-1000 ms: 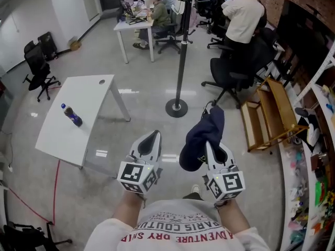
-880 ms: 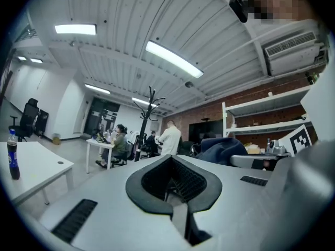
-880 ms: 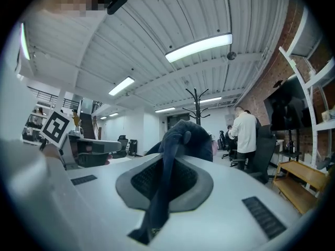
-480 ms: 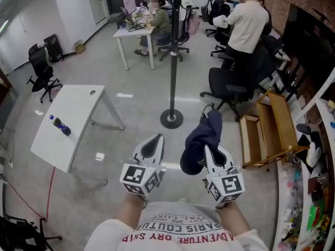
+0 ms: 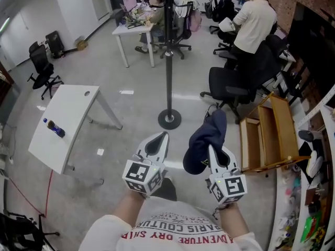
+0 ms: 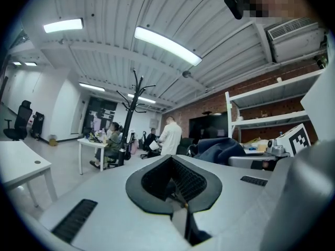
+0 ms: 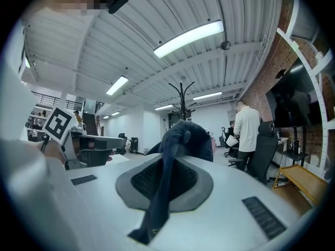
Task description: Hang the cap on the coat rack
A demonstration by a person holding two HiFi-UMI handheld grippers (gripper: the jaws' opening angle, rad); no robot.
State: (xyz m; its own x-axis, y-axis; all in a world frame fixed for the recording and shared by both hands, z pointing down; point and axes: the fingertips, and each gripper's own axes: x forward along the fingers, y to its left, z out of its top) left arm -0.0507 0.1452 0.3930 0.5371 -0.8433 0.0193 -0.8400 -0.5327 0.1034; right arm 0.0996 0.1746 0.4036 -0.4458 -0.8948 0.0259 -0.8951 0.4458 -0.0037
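Observation:
The navy cap [image 5: 205, 139] hangs from my right gripper [image 5: 212, 146], which is shut on its brim; in the right gripper view the cap [image 7: 186, 136] bulges over the jaws of that gripper [image 7: 166, 167]. My left gripper [image 5: 158, 139] is level beside it, shut and holding nothing, and its closed jaws [image 6: 171, 163] show in the left gripper view, with the cap [image 6: 220, 147] to their right. The black coat rack [image 5: 168, 56] stands ahead on a round base [image 5: 169, 119]. Its bare hooks [image 6: 135, 94] show in both gripper views [image 7: 181, 91].
A white table [image 5: 65, 120] with a bottle [image 5: 54, 129] stands at the left. Black office chairs [image 5: 230, 85] and a wooden shelf unit [image 5: 273, 132] are at the right. A person in white [image 5: 256, 19] stands behind them; others sit at a desk [image 5: 131, 27].
Both grippers and the view have moved forward toward the coat rack, whose base now lies nearer. The table has slid left. The right gripper's hold on the cap is unchanged.

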